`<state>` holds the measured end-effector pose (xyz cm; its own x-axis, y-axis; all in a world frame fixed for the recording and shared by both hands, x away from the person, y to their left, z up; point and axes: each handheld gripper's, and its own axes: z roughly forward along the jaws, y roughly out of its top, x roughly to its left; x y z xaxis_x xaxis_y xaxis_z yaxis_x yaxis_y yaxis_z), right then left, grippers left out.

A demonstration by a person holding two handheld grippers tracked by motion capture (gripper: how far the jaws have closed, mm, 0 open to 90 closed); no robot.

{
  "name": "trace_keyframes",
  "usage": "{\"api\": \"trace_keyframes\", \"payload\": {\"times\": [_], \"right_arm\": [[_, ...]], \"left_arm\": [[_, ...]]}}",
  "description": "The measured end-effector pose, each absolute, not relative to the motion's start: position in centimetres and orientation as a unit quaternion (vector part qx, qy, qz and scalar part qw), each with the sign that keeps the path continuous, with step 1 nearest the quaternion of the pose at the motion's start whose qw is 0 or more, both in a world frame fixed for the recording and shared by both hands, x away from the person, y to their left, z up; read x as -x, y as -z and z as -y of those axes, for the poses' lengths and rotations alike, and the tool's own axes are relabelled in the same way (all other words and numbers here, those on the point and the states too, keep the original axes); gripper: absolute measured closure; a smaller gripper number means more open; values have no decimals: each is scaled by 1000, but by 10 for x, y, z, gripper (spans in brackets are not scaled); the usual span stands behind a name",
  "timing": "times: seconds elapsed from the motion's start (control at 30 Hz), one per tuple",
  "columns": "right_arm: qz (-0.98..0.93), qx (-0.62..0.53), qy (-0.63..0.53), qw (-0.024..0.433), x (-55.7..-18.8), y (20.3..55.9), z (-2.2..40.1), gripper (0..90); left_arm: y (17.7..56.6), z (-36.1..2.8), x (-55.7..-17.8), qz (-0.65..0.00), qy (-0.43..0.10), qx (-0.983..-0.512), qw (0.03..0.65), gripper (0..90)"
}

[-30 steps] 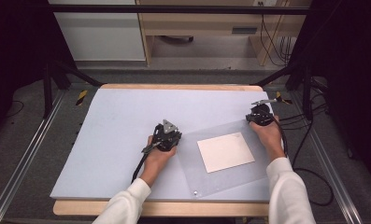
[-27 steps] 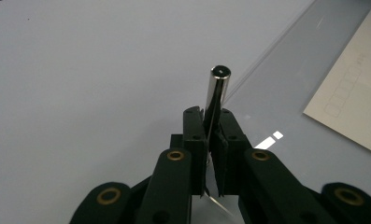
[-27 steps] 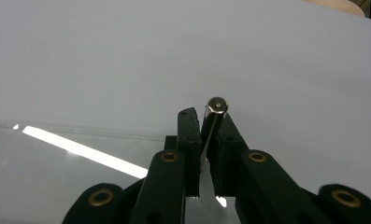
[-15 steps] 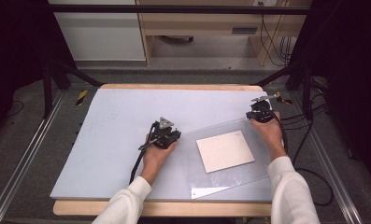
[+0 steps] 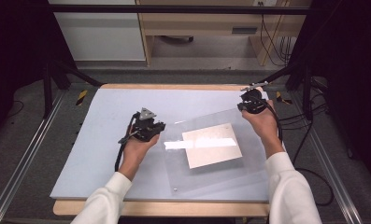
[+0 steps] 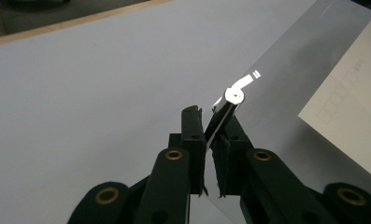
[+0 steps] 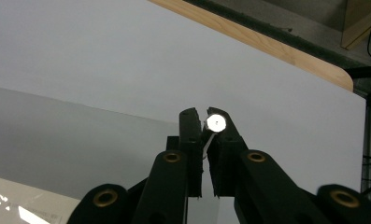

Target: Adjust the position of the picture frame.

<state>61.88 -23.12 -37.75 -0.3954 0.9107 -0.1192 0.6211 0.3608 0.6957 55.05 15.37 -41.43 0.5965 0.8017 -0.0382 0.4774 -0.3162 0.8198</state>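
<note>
A clear plastic sheet (image 5: pixel 206 179) lies tilted over a beige paper square (image 5: pixel 212 144) on the pale blue mat (image 5: pixel 99 140). My left gripper (image 5: pixel 157 128) is shut on the sheet's far left corner, and my right gripper (image 5: pixel 246 106) is shut on its far right corner. The held far edge is raised off the mat while the near edge rests low. In the left gripper view, the jaws (image 6: pixel 211 126) pinch the sheet (image 6: pixel 286 93) just below a small round stud (image 6: pixel 233 95), with the paper (image 6: pixel 351 107) beyond. In the right gripper view, the jaws (image 7: pixel 206 123) clamp the sheet (image 7: pixel 80 144) beside a similar stud (image 7: pixel 217 122).
The mat covers a wooden tabletop (image 5: pixel 174 87) framed by metal rails (image 5: pixel 24 163). Cables (image 5: pixel 309 172) trail on the floor at the right. A white cabinet (image 5: pixel 99 32) and a wooden bench (image 5: pixel 206 23) stand beyond the table.
Both hands have risen and lifted the sheet's far edge off the mat. A bright glare band now crosses the paper.
</note>
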Motion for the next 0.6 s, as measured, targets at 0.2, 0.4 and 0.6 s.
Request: {"api": "trace_keyframes", "payload": {"times": [0.2, 0.4, 0.6], "right_arm": [[-785, -490, -289, 244, -605, 365, 207, 851], [-778, -500, -294, 240, -585, 357, 187, 851], [-781, -503, -291, 228, -570, 376, 174, 851]], "left_arm": [[396, -178, -550, -397, -195, -795, 415, 828], [379, -205, -552, -378, -192, -809, 408, 828], [390, -220, -563, -372, -181, -823, 389, 828]]}}
